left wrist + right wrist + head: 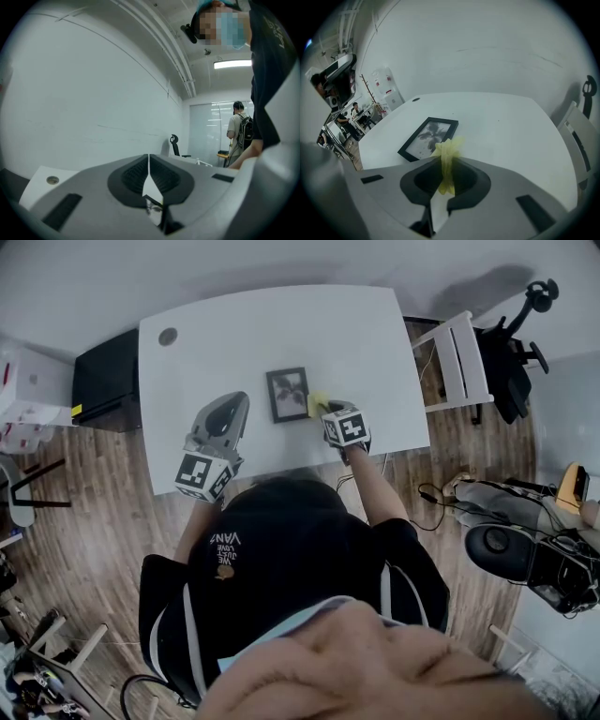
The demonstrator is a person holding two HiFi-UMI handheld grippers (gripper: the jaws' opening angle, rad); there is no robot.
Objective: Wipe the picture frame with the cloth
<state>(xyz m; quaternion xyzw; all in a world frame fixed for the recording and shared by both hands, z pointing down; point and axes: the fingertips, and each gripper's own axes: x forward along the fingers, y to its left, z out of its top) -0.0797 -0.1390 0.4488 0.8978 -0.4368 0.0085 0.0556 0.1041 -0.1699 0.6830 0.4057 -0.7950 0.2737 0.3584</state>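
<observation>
A black picture frame (pixel 288 394) (pixel 427 138) with a dark flower print lies flat in the middle of the white table (pixel 234 343). My right gripper (pixel 326 408) (pixel 448 157) is shut on a yellow cloth (pixel 317 403) (pixel 447 161), held just right of the frame and above the table. The cloth bunches out past the jaws toward the frame's near corner. My left gripper (pixel 231 414) (pixel 148 171) hovers left of the frame, tilted up toward the wall, its jaws closed together with nothing between them.
A round cable hole (pixel 168 336) sits near the table's far left corner. A white chair (pixel 459 362) and a black office chair (pixel 516 352) stand to the right. A black cabinet (pixel 105 381) is at the left. Another person (pixel 239 129) stands in the background.
</observation>
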